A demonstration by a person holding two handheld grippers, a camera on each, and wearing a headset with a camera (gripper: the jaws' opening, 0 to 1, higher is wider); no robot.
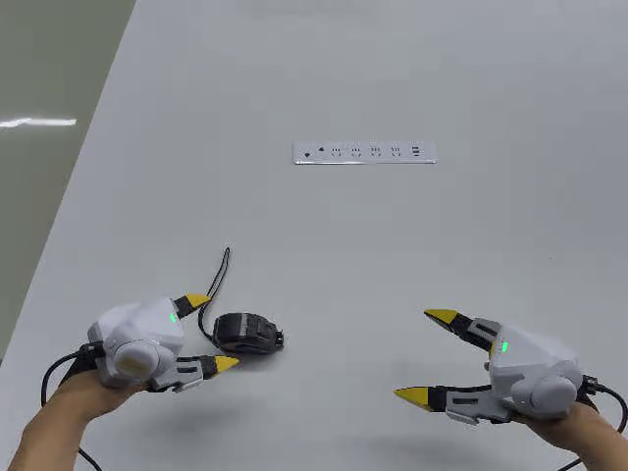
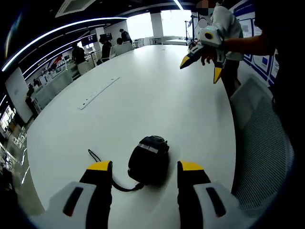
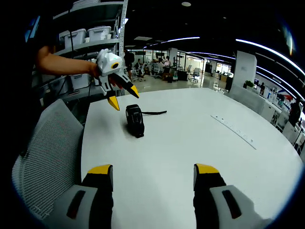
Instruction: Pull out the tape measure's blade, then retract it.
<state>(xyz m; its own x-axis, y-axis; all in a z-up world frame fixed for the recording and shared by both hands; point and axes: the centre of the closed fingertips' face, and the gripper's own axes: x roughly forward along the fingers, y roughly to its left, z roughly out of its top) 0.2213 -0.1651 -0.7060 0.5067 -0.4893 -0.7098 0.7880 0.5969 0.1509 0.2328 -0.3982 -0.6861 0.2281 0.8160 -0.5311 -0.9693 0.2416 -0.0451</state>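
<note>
1. Here we are at the very start: the tape measure sits on the white table, near the front edge on the person's left, with its black strap trailing away toward the far side.
2. No blade is out. The case looks closed up, so I judge that the pull-out has not yet begun.
3. The left tongs are right at the tape measure, spread wide and holding nothing. In the left gripper view the case sits between the two yellow tips, just ahead of them, and neither tip seems to touch it.
4. The right tongs hang over bare table well off to the right, also gaping wide and empty. In the right gripper view the tape measure is some way off in front.
5. A white power strip lies far back in the middle of the table, well clear of the work.
6. The step in hand, as I read it, is securing the case: the left tongs are lined up to close on the body.
7. Next up, those jaws need to slide a little further round the case and pinch it firmly enough that it won't skid on the smooth top.
8. Then the right tongs have to travel across and find the small hook at the blade's end. That hook is too small to make out clearly here, so it will take a fine pinch before any pull along the table.
</note>
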